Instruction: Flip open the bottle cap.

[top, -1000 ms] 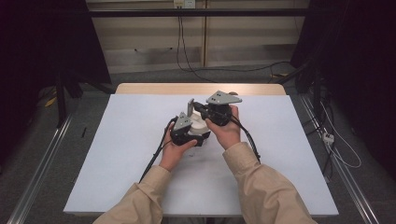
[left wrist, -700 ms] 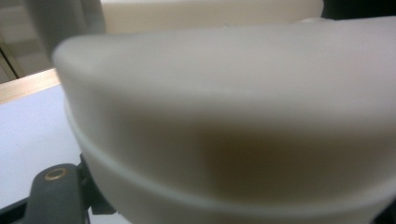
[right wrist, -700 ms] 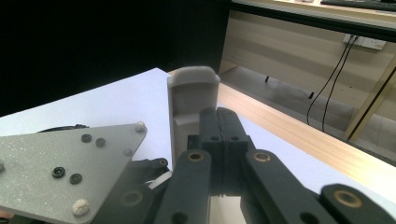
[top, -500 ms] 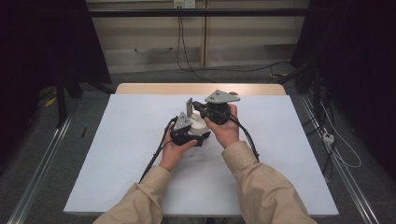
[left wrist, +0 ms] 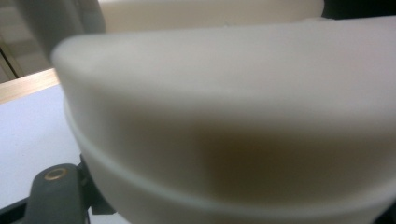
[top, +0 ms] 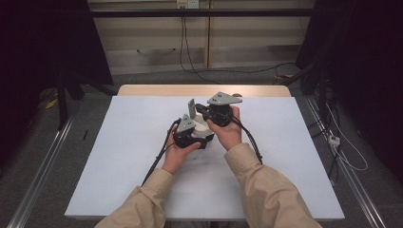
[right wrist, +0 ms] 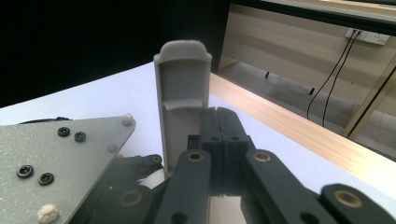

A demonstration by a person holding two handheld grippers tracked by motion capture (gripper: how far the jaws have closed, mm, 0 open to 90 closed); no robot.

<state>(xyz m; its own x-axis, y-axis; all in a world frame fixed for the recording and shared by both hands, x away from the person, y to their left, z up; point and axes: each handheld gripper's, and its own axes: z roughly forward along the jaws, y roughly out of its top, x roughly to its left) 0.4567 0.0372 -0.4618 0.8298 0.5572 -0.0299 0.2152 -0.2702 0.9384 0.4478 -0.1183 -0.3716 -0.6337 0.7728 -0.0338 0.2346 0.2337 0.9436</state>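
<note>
Over the middle of the white bench (top: 119, 156), we see a person bring two hand-held grippers together around a small two-part plastic item. The left gripper (top: 189, 133) sits low, just above the bench top, with a cream-white body (left wrist: 233, 121) pressed so close to its camera that it blurs. We cannot tell from any view whether its jaws are apart or clamped, though the body lies right at them and looks carried there, which would explain why it stays steady off the surface.

The right gripper (right wrist: 223, 140) is raised a little higher and behind, touching or almost touching the left one. In its own view the two black jaws stand pressed together with no gap between them. A grey flap (right wrist: 182, 93), rounded at the top and hollow on the face turned to the camera, stands upright just beside them on the left. We cannot tell whether the jaws pinch its lower edge or merely rest against it. In the high view the flap (top: 191, 108) rises above the cream body like an opened lid.

We judge the hold deliberate: one gripper steadies the body while the other works the upright flap.
</note>
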